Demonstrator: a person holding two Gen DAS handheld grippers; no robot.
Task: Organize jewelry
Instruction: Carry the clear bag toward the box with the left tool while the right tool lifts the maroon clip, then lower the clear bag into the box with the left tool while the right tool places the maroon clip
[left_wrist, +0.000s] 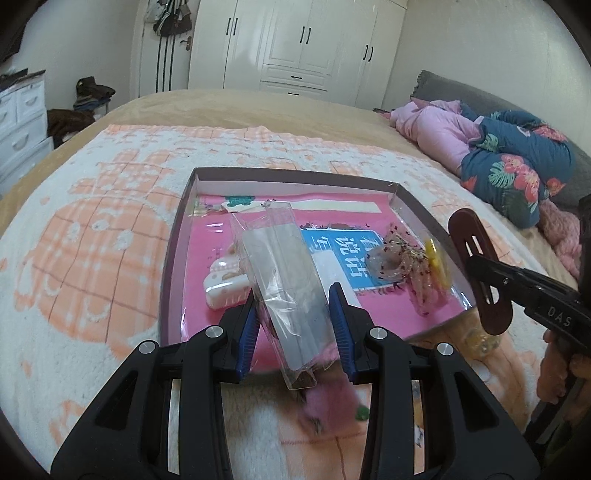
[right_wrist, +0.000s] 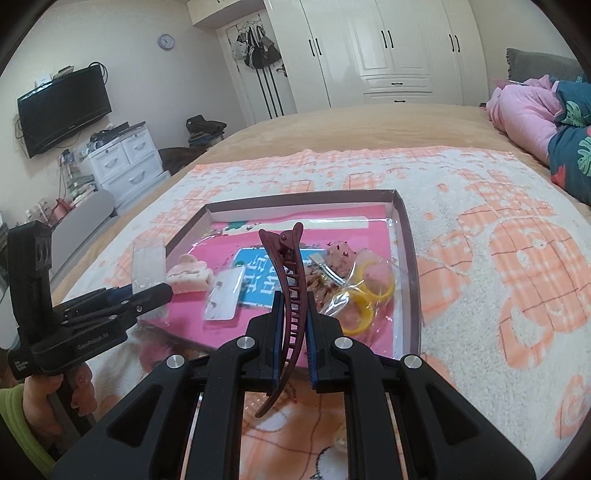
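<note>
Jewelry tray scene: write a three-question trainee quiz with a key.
1. True or false: the right gripper is shut on the dark red hair clip.
2. What lies between the left gripper fingers? A) the yellow rings B) the clear plastic packet C) the cream claw clip
3. Fill in: the bag with yellow rings lies inside the ___.

Key:
1. True; the clip stands between both blue pads.
2. B, the clear plastic packet.
3. Shallow box tray, on its pink lining, near the cream claw clip.
</note>
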